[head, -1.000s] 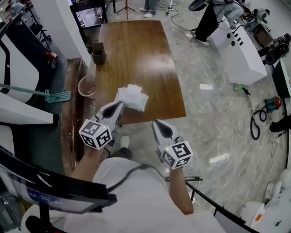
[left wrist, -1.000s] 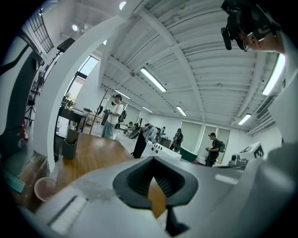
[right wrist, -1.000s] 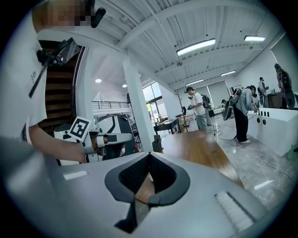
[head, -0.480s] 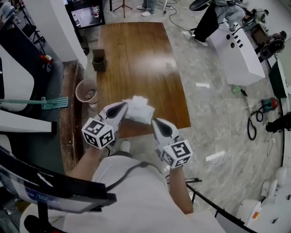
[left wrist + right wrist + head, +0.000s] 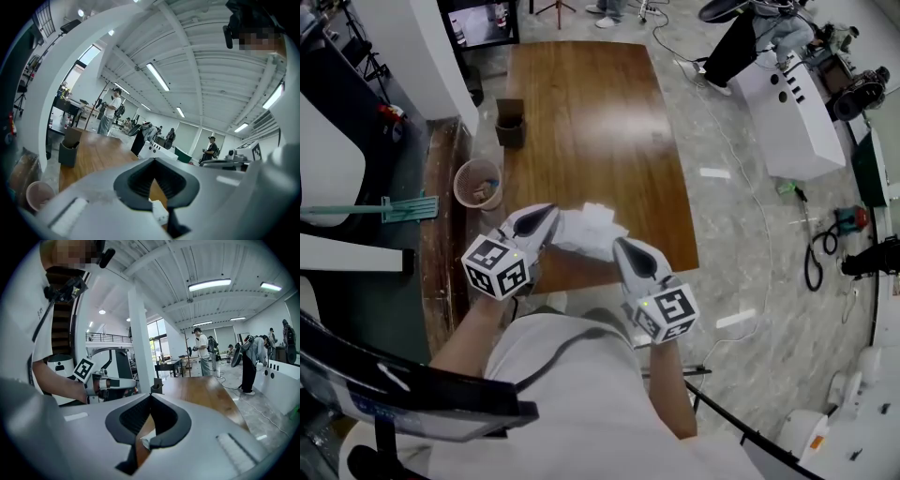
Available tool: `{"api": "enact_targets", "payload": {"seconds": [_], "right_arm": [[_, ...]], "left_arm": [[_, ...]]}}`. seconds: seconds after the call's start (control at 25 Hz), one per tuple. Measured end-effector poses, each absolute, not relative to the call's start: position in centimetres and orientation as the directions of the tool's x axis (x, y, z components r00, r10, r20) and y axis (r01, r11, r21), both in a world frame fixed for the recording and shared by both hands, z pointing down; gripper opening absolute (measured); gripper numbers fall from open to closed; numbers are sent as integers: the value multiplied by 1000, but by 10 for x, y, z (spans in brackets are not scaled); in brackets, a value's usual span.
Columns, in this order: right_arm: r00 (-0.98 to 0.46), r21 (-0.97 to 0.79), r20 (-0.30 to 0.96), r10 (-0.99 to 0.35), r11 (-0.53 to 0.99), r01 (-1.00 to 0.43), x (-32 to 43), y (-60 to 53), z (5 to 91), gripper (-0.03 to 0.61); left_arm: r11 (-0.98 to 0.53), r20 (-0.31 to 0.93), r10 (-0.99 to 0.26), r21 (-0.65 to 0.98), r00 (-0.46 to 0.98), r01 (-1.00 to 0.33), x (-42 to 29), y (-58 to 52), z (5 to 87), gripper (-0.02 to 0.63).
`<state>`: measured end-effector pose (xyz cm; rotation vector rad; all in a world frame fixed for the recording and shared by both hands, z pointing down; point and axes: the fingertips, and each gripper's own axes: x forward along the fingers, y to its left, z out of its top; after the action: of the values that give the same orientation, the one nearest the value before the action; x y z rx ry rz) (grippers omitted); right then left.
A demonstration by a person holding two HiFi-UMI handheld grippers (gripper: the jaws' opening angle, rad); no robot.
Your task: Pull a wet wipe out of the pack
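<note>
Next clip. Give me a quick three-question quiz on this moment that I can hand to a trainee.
1. Multiple choice: in the head view, what sits between the left gripper and the right gripper? A) a mop B) the wet wipe pack C) a cable
2. True or false: the pink bucket stands on the wooden table.
3. Which gripper view shows the other gripper's marker cube?
Key: 1 B. 2 False: the bucket stands on the floor beside the table's left edge. 3 The right gripper view; the left gripper's marker cube shows there.
</note>
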<state>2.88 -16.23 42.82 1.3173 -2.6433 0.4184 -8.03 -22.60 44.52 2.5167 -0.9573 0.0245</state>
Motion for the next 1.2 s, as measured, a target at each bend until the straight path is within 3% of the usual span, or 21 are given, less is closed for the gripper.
{"api": "enact_targets", "payload": {"seconds": [0.36,0.88,1.2], "right_arm": [[-615,-179,263,-743,589,-788,29,-163,434,8],[-733,-169,302,-609,722,-670,32,-197,450,8],[-744,-100,439,-504,795,-598,35,-217,495,8]], "left_arm": [[-670,171,-609,413,775,-617,-72,-206,458,3],[-547,209,-719,418,663,-725,-71,-208,470,2],[-463,277,-755,417,594,-782,-65,-203,499,3]]}}
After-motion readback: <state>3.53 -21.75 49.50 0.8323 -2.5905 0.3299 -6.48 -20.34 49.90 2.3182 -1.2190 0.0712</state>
